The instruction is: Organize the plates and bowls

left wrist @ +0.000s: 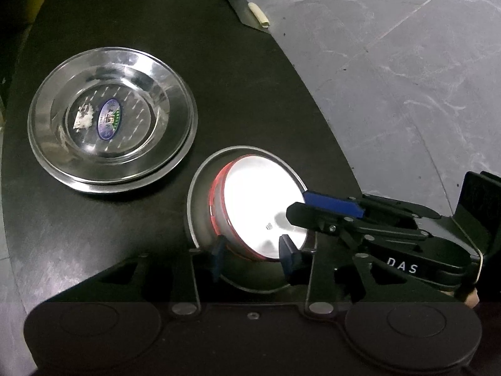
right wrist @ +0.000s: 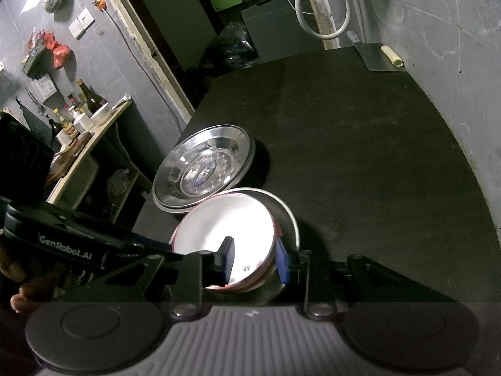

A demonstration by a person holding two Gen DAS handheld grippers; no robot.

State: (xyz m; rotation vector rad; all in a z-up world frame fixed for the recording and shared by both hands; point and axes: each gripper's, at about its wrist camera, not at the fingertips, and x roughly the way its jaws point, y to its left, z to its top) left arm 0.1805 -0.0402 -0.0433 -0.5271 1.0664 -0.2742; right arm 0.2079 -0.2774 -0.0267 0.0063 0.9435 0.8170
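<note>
Straddling the white bowl's (left wrist: 260, 210) near rim, left hand-held gripper (left wrist: 252, 255) stands open.

- White capital letters "DAS" are printed on the black body of the right gripper (left wrist: 322, 216), seen from the left wrist camera.
- White lettering "GenRobot.AI" runs along the black body of the left gripper (right wrist: 150, 244), seen from the right wrist camera.
- An oval blue and green sticker sits in the middle of the top steel plate (left wrist: 109, 119); it carries print, but the print is too small and blurred to read.
- A small dark mark shows on the white inside of the red-rimmed bowl (right wrist: 225, 228), near its edge; it cannot be read.
</note>
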